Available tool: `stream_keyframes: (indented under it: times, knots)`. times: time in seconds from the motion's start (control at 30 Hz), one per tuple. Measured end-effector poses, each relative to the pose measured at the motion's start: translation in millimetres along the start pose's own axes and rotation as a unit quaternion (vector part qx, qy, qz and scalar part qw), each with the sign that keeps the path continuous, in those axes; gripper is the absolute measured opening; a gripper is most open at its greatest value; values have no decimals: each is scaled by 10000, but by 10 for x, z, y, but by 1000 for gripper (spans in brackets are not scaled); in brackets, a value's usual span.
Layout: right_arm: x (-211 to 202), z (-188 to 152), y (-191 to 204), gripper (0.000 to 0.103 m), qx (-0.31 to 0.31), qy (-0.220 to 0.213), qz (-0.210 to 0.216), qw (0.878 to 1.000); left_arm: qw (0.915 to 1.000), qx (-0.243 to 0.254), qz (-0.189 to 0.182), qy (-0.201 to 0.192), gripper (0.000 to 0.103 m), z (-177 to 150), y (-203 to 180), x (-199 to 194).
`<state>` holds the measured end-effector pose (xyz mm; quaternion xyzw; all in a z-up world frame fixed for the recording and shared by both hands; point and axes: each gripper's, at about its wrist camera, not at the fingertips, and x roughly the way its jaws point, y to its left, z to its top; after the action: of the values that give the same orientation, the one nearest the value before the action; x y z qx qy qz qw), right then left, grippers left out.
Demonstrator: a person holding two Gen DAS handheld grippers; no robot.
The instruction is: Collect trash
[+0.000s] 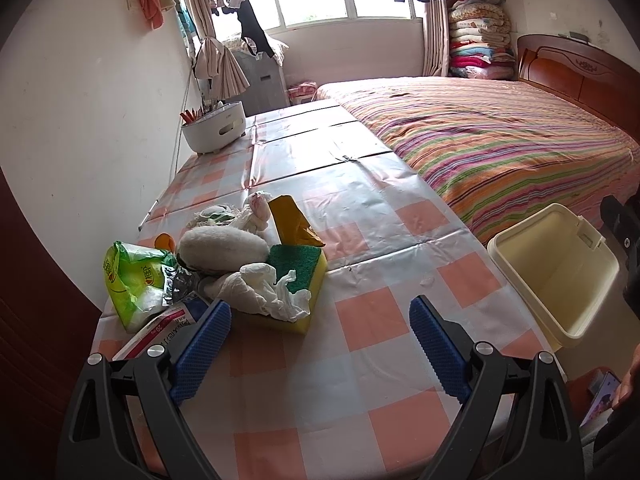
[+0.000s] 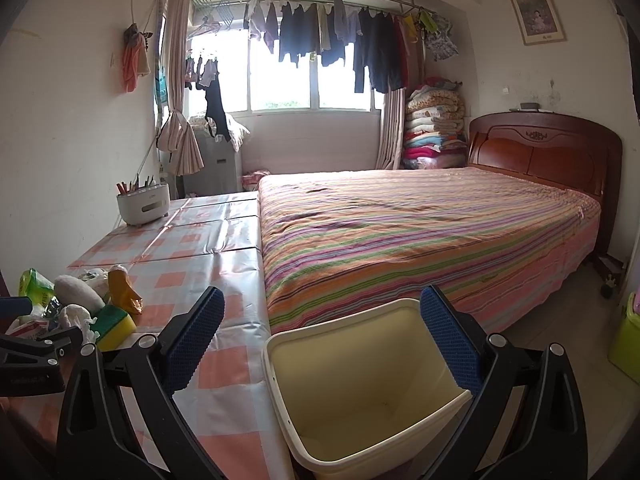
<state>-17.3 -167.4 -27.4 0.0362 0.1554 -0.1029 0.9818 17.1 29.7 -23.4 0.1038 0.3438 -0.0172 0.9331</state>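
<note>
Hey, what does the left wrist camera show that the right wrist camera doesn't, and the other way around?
Only the left wrist view shows the red-and-white paper packet up close beside the left gripper, open, plus a hand holding a phone.

Only the right wrist view shows the framed picture, the full rail of hanging clothes and the open right gripper.

Both show the cream plastic bin, yellow-green sponge, checked tablecloth and striped bed.

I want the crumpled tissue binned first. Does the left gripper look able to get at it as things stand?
Probably yes. The left gripper is open, and the crumpled tissue lies atop the sponge at the pile's near edge, with nothing between.
</note>
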Motion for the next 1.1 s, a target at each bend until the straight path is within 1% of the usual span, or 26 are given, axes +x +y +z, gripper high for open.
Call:
stream_keyframes:
  times: [1.1]
  knots:
    - [4, -21, 26, 97, -21, -2, 46, 10000, 9999, 59, 3, -144, 88, 13, -17, -118]
